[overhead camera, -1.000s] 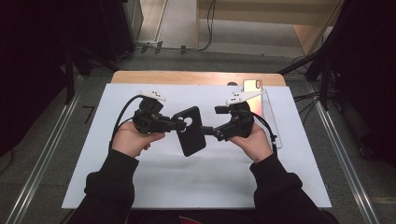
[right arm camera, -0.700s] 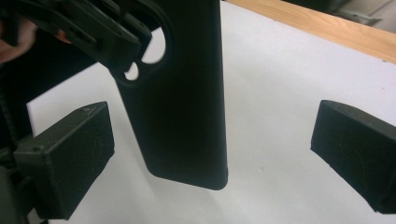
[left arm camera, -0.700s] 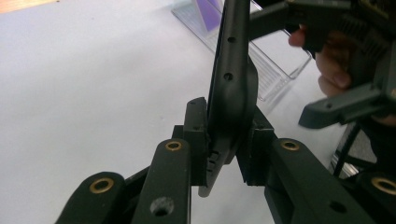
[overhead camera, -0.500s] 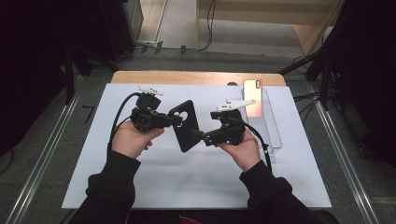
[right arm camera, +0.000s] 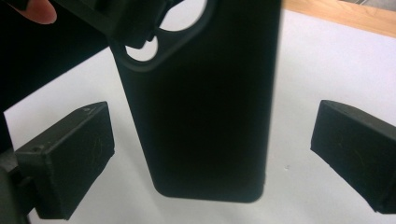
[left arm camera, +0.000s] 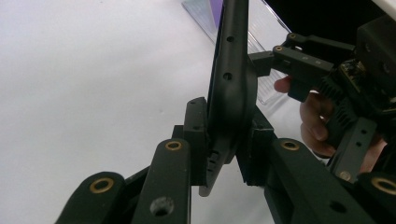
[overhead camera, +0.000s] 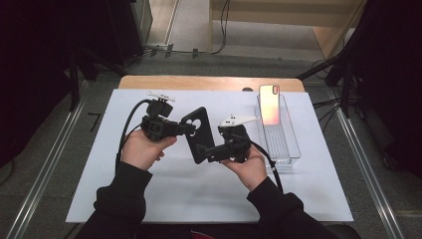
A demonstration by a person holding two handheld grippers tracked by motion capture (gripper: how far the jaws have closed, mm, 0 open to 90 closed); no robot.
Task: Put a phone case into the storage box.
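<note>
Black phone case | clamped in left gripper jaws | between right gripper jaws, wide open

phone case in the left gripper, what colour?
Plain matte black, no pattern: the phone case shows best in the right gripper view.

- A white mat covers the table; a pale wood edge shows at the far side
- Grey floor around it; metal rails run along both sides
- Dark surroundings left and right; cables trail beyond, near light wooden furniture
</note>
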